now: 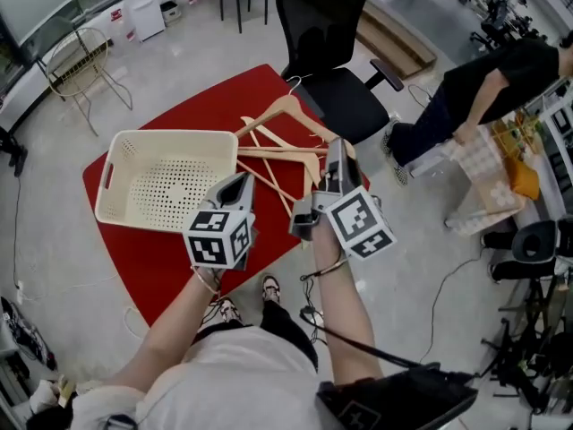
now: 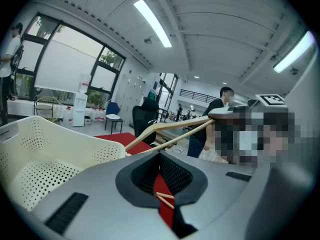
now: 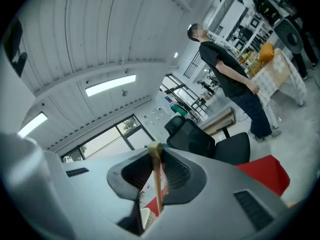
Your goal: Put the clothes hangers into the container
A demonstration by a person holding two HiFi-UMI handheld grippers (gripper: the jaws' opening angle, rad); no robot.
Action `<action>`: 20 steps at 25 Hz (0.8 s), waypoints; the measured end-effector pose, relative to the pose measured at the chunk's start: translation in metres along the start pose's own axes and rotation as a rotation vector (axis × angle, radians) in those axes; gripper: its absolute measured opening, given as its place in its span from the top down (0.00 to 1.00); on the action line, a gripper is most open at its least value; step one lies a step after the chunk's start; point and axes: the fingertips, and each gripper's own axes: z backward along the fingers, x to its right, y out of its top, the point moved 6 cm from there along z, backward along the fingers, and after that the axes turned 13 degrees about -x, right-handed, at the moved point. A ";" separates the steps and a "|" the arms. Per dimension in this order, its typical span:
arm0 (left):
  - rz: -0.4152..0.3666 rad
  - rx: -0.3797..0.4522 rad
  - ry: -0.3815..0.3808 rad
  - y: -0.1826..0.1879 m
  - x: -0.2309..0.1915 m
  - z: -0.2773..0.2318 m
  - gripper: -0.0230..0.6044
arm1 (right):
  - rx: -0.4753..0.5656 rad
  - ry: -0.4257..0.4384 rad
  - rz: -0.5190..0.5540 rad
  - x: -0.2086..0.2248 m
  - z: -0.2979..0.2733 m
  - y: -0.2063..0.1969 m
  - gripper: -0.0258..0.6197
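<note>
Right tongs point(image 1: 337, 148) clamp the end of a wooden hanger point(image 1: 277, 111); left tongs point(image 1: 243, 180), narrowly apart, sit empty.

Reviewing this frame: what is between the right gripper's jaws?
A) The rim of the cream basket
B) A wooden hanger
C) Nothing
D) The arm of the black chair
B: in the right gripper view, the right gripper has its jaws closed on a wooden hanger, whose pale bar runs up between them.
</note>
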 end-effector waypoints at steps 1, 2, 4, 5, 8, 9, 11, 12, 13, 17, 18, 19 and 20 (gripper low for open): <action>0.000 0.003 0.002 0.001 -0.002 0.002 0.96 | 0.022 0.001 0.014 -0.005 0.000 0.005 0.86; 0.000 0.006 0.004 0.002 -0.004 0.003 0.96 | 0.040 0.000 0.023 -0.009 -0.001 0.009 0.87; 0.000 0.013 0.011 0.004 -0.008 0.005 0.96 | 0.063 -0.005 0.025 -0.013 -0.004 0.015 0.87; 0.001 0.017 0.014 0.005 -0.010 0.006 0.96 | 0.076 -0.006 0.022 -0.015 -0.005 0.019 0.87; 0.001 0.027 0.023 0.007 -0.014 0.010 0.96 | 0.134 -0.003 0.017 -0.020 -0.004 0.033 0.87; 0.000 0.030 0.026 0.008 -0.015 0.011 0.96 | 0.154 0.000 0.016 -0.022 -0.003 0.038 0.87; -0.002 0.035 0.030 0.011 -0.016 0.013 0.96 | 0.187 0.004 0.015 -0.026 -0.004 0.049 0.87; -0.003 0.036 0.032 0.012 -0.017 0.013 0.96 | 0.203 0.003 0.017 -0.026 -0.004 0.054 0.87; -0.005 0.037 0.034 0.013 -0.017 0.013 0.96 | 0.219 0.003 0.020 -0.027 -0.005 0.060 0.87; -0.009 0.049 0.050 0.016 -0.020 0.016 0.96 | 0.283 0.026 0.007 -0.033 -0.002 0.076 0.87; -0.007 0.053 0.057 0.017 -0.022 0.017 0.96 | 0.294 0.041 -0.004 -0.036 -0.001 0.078 0.87; -0.005 0.057 0.064 0.017 -0.024 0.019 0.96 | 0.302 0.059 -0.016 -0.039 -0.002 0.080 0.87; -0.002 0.061 0.072 0.018 -0.025 0.021 0.96 | 0.306 0.076 -0.027 -0.043 -0.002 0.080 0.87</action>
